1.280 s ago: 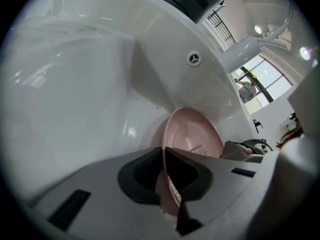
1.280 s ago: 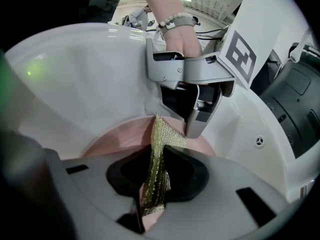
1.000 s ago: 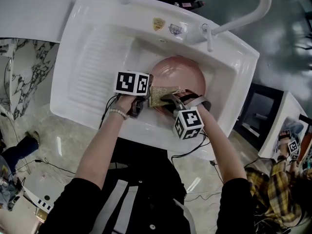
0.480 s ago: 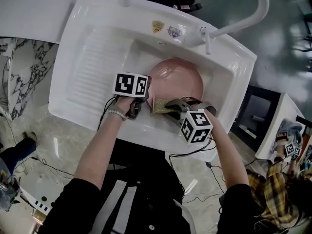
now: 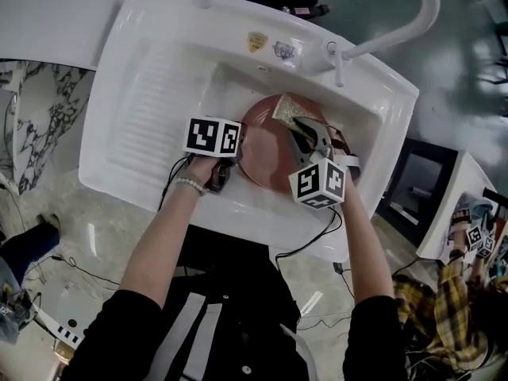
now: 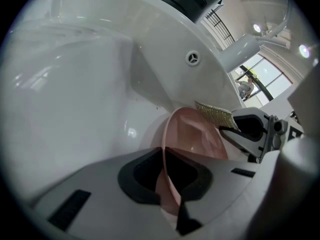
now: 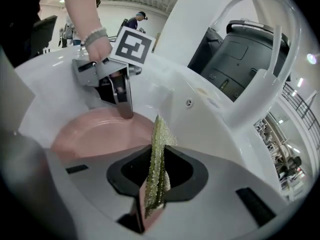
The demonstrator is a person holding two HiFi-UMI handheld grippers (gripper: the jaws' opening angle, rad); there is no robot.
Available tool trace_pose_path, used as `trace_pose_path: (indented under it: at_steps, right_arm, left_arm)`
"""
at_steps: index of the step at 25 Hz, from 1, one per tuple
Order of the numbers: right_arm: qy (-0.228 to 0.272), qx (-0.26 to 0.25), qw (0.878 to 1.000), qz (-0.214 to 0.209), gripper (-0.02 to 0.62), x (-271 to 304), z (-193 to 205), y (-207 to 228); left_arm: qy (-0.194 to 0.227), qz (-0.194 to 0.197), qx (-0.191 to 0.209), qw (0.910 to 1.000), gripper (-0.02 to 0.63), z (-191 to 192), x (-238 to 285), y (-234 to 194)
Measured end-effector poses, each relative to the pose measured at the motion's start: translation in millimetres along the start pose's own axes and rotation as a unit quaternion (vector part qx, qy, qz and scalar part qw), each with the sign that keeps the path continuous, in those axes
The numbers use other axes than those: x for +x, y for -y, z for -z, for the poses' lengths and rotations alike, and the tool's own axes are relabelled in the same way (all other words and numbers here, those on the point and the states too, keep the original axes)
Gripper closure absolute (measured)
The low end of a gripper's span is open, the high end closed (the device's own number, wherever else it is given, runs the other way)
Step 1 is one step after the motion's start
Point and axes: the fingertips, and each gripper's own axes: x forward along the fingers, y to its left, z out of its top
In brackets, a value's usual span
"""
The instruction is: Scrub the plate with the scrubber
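A pink plate (image 5: 266, 145) stands tilted in the white sink basin (image 5: 365, 125). My left gripper (image 5: 240, 145) is shut on the plate's left rim; in the left gripper view the rim (image 6: 164, 169) runs edge-on between the jaws. My right gripper (image 5: 300, 124) is shut on a gold-green mesh scrubber (image 5: 287, 107), which lies against the plate's far edge. In the right gripper view the scrubber (image 7: 156, 159) stands upright between the jaws, above the plate (image 7: 95, 131), with the left gripper (image 7: 122, 106) beyond it.
A ribbed drainboard (image 5: 155, 94) fills the sink's left half. A white curved faucet (image 5: 401, 26) and its tap handle (image 5: 339, 60) rise at the back right. An overflow hole (image 6: 192, 59) marks the basin's back wall. A person in a plaid shirt (image 5: 448, 316) is at the lower right.
My right gripper has carried the scrubber from the plate's near-left part across to its far edge. The left gripper has kept its hold on the rim without moving.
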Motion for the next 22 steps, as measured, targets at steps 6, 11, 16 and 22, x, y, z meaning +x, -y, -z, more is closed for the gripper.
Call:
trace_pose_path:
  at_steps: [6, 11, 16, 22]
  right_arm:
    - [-0.033, -0.032, 0.999, 0.006, 0.523, 21.2, 14.1, -2.0]
    - [-0.053, -0.046, 0.997, -0.016, 0.523, 34.4, 20.5, -17.1]
    - [-0.055, -0.028, 0.997, -0.045, 0.523, 42.0, 21.2, -27.6]
    - [-0.039, -0.04, 0.993, -0.103, 0.523, 34.8, 17.6, -53.6]
  left_arm:
    - [0.0, 0.0, 0.001, 1.0, 0.588, 0.4, 0.4, 0.4]
    - [0.0, -0.002, 0.003, 1.0, 0.588, 0.7, 0.1, 0.4]
    - [0.001, -0.002, 0.005, 1.0, 0.588, -0.5, 1.5, 0.6]
    - [0.002, -0.002, 0.005, 1.0, 0.589, -0.1, 0.5, -1.1]
